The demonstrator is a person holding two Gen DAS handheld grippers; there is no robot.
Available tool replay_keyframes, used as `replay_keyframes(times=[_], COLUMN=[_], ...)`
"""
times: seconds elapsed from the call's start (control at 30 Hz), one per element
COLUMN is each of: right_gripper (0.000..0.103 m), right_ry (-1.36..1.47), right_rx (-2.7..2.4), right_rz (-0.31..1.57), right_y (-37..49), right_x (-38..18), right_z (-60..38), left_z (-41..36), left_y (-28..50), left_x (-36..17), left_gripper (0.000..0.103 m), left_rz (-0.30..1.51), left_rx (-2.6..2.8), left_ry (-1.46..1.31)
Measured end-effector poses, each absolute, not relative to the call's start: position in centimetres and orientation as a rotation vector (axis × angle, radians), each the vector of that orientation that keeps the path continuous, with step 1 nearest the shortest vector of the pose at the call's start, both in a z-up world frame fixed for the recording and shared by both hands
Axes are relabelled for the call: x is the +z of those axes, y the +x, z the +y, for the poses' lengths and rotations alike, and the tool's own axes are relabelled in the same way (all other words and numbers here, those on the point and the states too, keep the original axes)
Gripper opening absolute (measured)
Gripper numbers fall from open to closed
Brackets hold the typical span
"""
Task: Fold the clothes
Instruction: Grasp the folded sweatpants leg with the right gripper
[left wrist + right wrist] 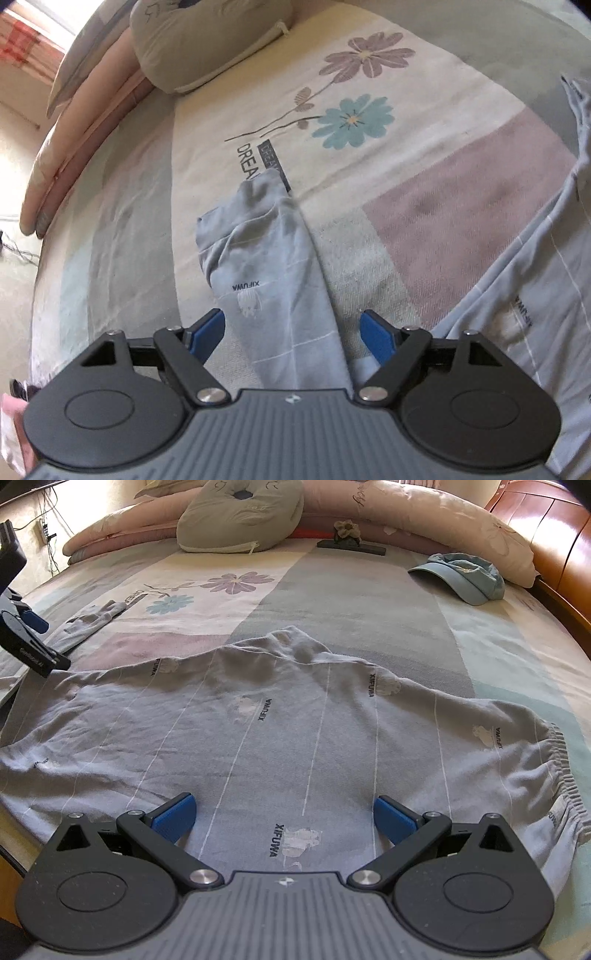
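1. a pair of pale blue-grey trousers (280,716) printed with "xifuwa" marks and thin white lines lies spread flat across the near part of the bed (362,602), its gathered elastic waistband (561,771) at the right edge of the right wrist view
2. one trouser leg (266,258) stretches away over the bedsheet toward the flower print (351,122), its cuff end lying on the dark lettering of the sheet; in the right wrist view the same leg (92,622) shows at the far left
3. the left hand-held gripper (293,332) hovers above this leg with its blue pads (207,332) spread wide on either side of the cloth; the fabric runs between them but the pads do not press on it, so it is released
4. the same left hand-held gripper (22,627) shows at the left edge of the right wrist view, tilted down over the bed
5. the right hand-held gripper (284,816) is held over the seat area of the trousers, its blue pads (393,818) wide apart and nothing pinched between them, so it too is released; whether the pads touch the cloth below cannot be told
6. a grey-green cushion (240,517) rests at the far side of the bed, against rolled pink bedding (424,513)
7. a light blue cap (465,576) lies on the bed at the far right, well apart from the trousers
8. a small dark flat object (351,546) with a faded flower on it lies near the bedding, between cushion and cap
9. a brown wooden bed frame (554,531) curves round the right side
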State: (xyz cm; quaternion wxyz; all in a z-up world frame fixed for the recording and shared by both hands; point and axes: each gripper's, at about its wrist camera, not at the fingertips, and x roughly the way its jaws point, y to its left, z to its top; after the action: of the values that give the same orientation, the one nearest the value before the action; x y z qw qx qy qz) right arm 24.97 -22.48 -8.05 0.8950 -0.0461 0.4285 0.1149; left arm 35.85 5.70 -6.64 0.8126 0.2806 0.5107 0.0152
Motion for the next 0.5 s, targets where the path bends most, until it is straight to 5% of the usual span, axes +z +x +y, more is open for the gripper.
replay_keyframes(times=[0.3,0.5], right_gripper=[0.103,0.103], right_ry=[-0.085,0.167], right_rx=[0.273,0.475], right_rz=[0.941,0.953], right_y=[25.8,28.7], right_x=[-7.4,-5.1], right_z=[-22.7,-22.1], left_z=[7.3,9.6], left_y=[34.1,30.8], left_x=[-5.3,-3.5], left_gripper=[0.083,0.083], left_rz=[1.076,1.037], left_rx=[0.010,-0.068], left_ry=[0.494,0.401])
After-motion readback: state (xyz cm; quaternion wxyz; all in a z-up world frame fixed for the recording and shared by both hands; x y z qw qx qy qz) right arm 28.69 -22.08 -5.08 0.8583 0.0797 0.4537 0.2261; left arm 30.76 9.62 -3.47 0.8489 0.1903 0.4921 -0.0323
